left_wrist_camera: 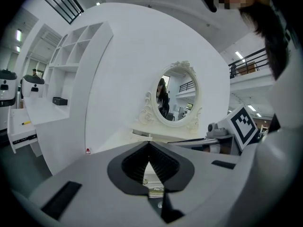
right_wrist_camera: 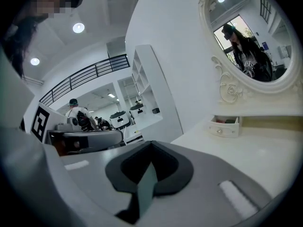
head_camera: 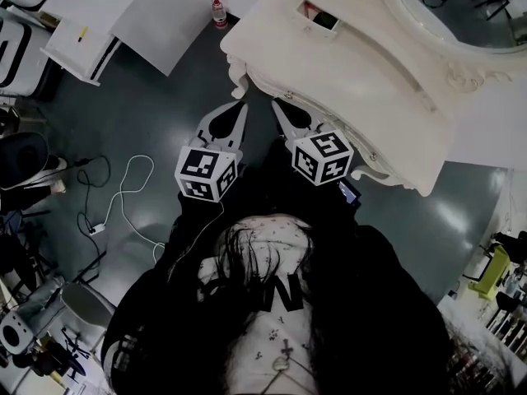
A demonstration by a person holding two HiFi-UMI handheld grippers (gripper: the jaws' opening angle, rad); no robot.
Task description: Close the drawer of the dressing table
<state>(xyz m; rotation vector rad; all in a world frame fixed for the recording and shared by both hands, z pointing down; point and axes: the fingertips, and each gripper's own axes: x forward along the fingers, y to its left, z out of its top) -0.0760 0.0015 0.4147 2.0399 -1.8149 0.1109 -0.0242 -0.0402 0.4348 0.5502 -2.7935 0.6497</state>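
Both claws are closed with nothing in them. The left gripper (head_camera: 240, 105) and the right gripper (head_camera: 277, 104) each have their tips pressed together, and they hang side by side just off the front left edge of the dressing table (head_camera: 346, 81). The drawer (head_camera: 319, 19) is well apart from them, at the back left of the table top. It stands just below the mirror (head_camera: 461, 6) and is pulled out toward us. Something red and something dark lie inside, too small to name.

We judge that the main risk is a push that lands off-centre. The drawer front is small and carries a round knob (right_wrist_camera: 219, 131). A narrow closed tip meeting it to one side could skew the drawer in its slot and jam it. It could also glance off the glossy paint. A hard shove might drive the tip into the carved frame above. If the contents stand proud, they could catch on the opening.

The table is glossy cream-white, with a scalloped front edge and scrolled carving. The mirror is oval in a raised ornamental frame. The grippers are matte grey with dark ribbed pads.
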